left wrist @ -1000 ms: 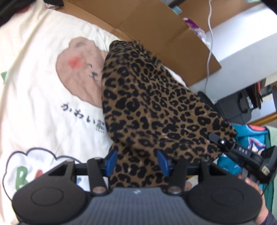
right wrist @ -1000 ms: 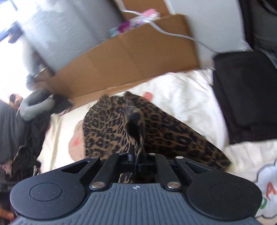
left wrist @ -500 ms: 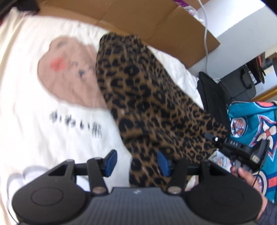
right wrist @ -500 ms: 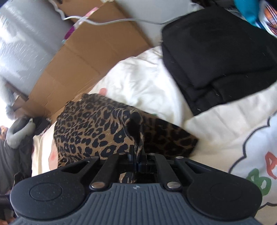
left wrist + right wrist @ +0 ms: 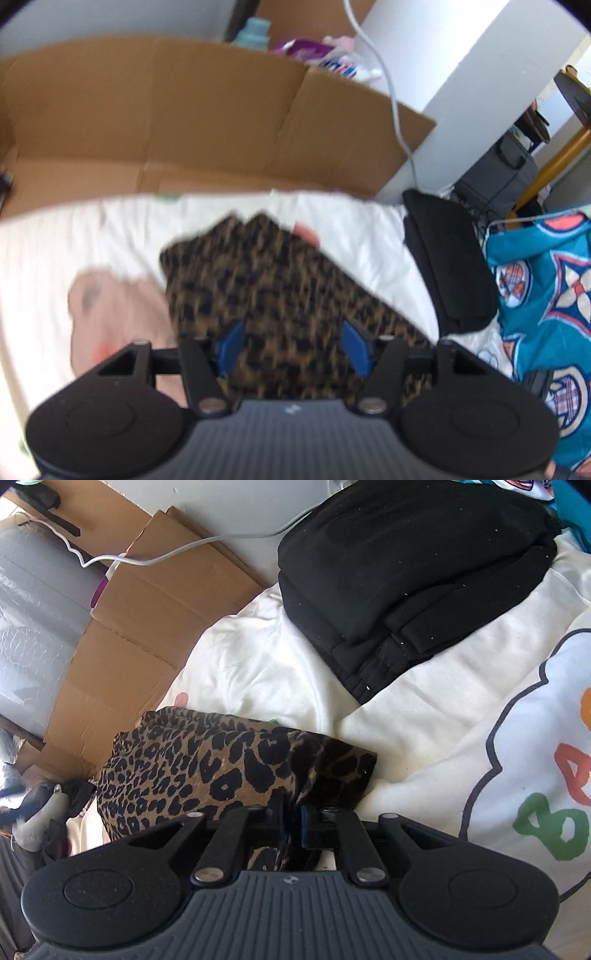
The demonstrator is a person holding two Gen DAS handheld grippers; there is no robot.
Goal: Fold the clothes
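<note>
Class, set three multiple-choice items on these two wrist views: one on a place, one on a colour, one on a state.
1. What does the leopard-print garment lie on?
A. cream blanket
B. cardboard
C. floor

2. What colour are the folded clothes beyond it?
A. red
B. black
C. yellow

3. How is the garment?
A. hanging
B. folded flat
C. rolled up

Key:
1 A, the cream blanket shows all round it.
2 B, the pile is plain black.
3 B, it lies in flat layers.

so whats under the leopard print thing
The leopard print garment lies on a white blanket, partly over its printed brown bear. The rest of the bear and any print beneath the fabric are covered, so not visible.
</note>
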